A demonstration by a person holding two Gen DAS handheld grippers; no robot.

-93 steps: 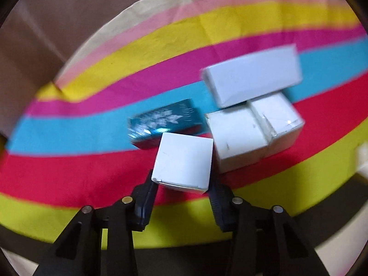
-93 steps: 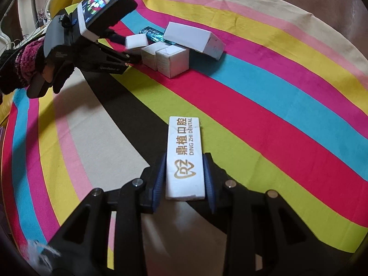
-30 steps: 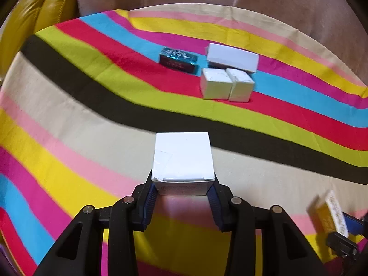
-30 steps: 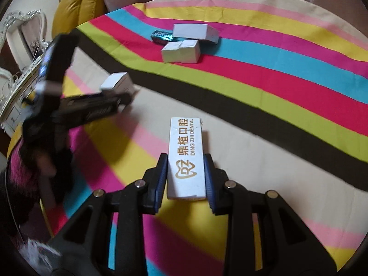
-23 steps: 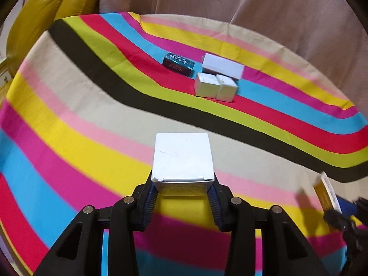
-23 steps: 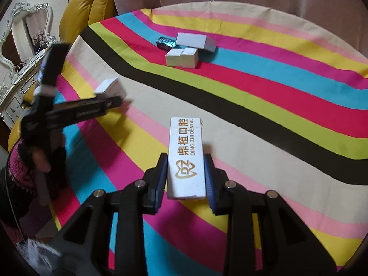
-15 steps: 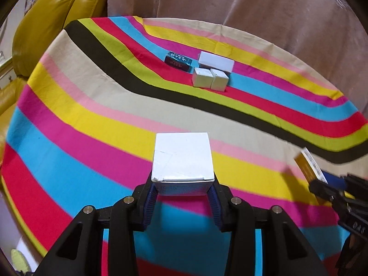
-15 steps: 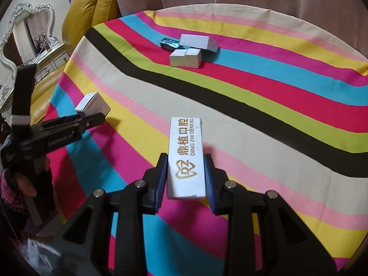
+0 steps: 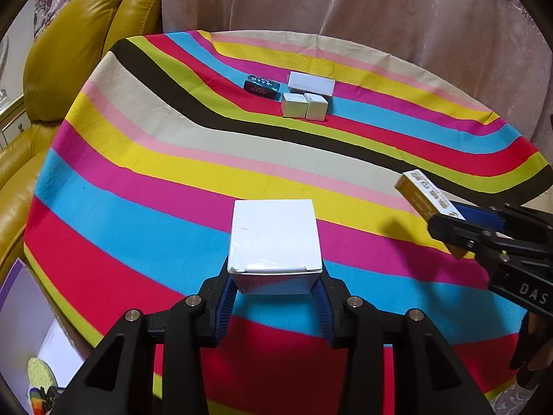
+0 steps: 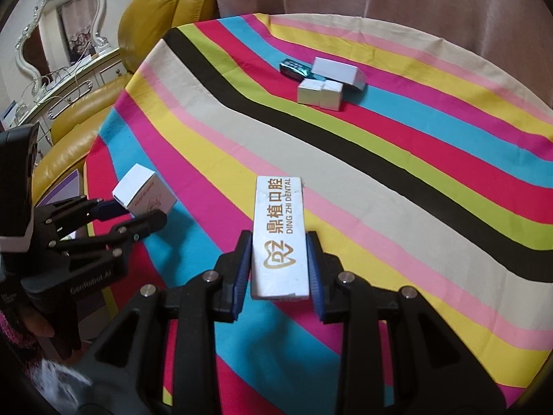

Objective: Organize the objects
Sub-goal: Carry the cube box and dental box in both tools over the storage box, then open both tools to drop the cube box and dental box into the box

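Observation:
My left gripper [image 9: 274, 285] is shut on a small white square box [image 9: 274, 240], held above the near part of the striped tablecloth [image 9: 145, 159]. My right gripper [image 10: 279, 269] is shut on a long white dental box [image 10: 279, 235] with gold lettering. Each gripper shows in the other's view: the right one [image 9: 446, 223] with its box [image 9: 427, 197] at the right edge, the left one [image 10: 138, 214] with its box [image 10: 143, 195] at the left. At the far side lie a teal packet [image 9: 261, 85], a flat white box [image 9: 311, 83] and two small white boxes [image 9: 304, 105].
A yellow leather sofa [image 9: 69, 52] stands left of the round table, and a beige curtain [image 9: 345, 3] hangs behind it. A purple and white sheet [image 9: 27, 328] lies below the table's near left edge. A white ornate mirror [image 10: 58, 24] stands far left.
Both grippers have pulled back from the far group of boxes, which now looks smaller and farther. Each keeps its box. More of the tablecloth, the sofa and the curtain has come into view.

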